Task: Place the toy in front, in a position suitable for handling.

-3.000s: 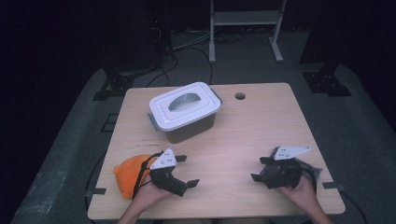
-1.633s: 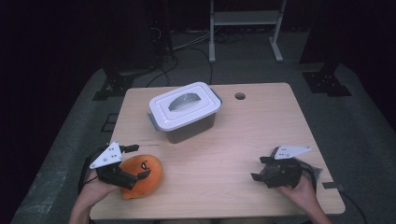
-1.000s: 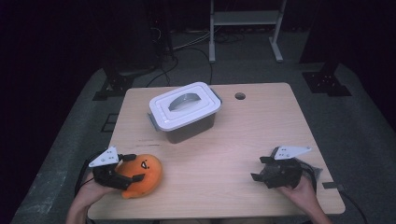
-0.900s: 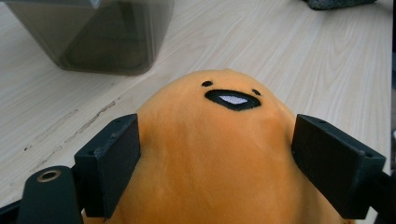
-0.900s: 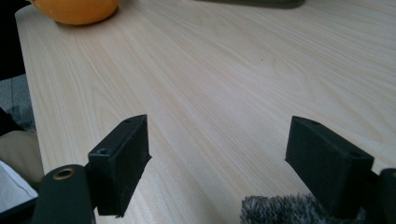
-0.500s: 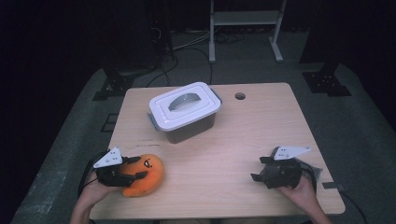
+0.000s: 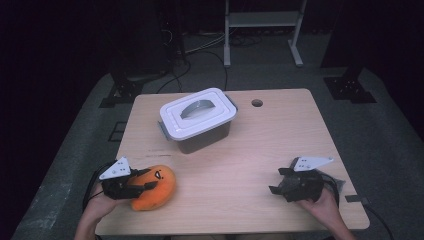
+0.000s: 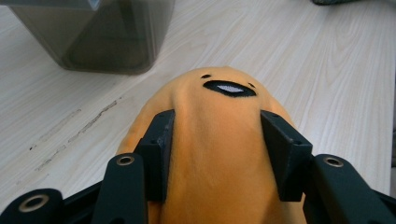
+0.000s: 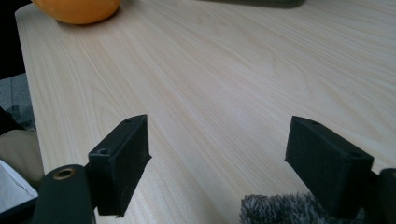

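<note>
Left gripper view shows the left hand-held gripper point(image 8: 217, 154) now clamped around the orange plush toy point(image 8: 219, 154) at the desk's point(image 7: 260, 150) near-left edge, ready for lifting; the right hand-held gripper point(image 9: 233, 158) rests open, unchanged.

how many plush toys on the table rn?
1 for sure: the orange plush at the near left edge, squeezed in the left claw. A grey fuzzy bit shows by the right claw; it may be a second toy, mostly hidden.
</note>
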`<action>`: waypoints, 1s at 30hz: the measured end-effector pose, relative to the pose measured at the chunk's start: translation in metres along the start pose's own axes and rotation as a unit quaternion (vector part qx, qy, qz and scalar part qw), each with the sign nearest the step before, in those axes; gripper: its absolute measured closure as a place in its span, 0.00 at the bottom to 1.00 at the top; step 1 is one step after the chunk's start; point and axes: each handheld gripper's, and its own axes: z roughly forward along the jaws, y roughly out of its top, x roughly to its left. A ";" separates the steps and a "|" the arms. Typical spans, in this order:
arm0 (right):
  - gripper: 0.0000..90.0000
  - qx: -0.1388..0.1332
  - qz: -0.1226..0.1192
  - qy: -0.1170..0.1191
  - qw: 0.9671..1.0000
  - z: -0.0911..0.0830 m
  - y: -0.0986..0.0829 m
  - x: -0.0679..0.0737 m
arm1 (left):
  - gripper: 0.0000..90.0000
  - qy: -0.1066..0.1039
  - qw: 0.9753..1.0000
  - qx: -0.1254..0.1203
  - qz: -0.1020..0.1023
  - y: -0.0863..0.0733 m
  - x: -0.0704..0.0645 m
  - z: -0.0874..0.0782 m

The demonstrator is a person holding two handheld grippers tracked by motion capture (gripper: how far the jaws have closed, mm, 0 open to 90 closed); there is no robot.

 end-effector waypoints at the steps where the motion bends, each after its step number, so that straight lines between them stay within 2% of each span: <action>1: 0.23 0.000 0.000 0.000 1.000 0.000 0.000 0.000 | 0.56 0.000 1.000 -0.003 -0.001 0.000 0.000 -0.001; 9: 0.23 0.001 0.001 0.001 1.000 0.000 0.000 0.000 | 0.58 -0.008 1.000 -0.012 -0.004 0.002 0.000 -0.004; 16: 0.23 0.001 0.001 -0.001 1.000 0.000 0.000 0.000 | 0.59 -0.030 0.999 -0.022 -0.001 0.009 -0.004 -0.001; 19: 0.23 0.001 0.003 -0.001 1.000 0.000 0.000 -0.001 | 0.59 -0.049 0.998 -0.035 0.002 0.018 -0.009 0.002; 24: 0.23 -0.003 0.008 0.000 1.000 -0.001 0.000 -0.003 | 0.59 -0.075 0.996 -0.047 0.027 0.040 -0.020 0.012; 28: 0.23 -0.004 0.013 -0.001 1.000 -0.004 -0.001 -0.005 | 0.60 -0.103 0.992 -0.041 0.055 0.059 -0.032 0.032; 29: 0.23 -0.004 0.014 -0.002 1.000 -0.004 -0.001 -0.006 | 0.60 -0.103 0.992 -0.041 0.055 0.059 -0.032 0.032; 30: 0.23 -0.003 0.013 -0.003 1.000 -0.005 -0.001 -0.006 | 0.60 -0.117 0.991 -0.036 0.062 0.067 -0.035 0.046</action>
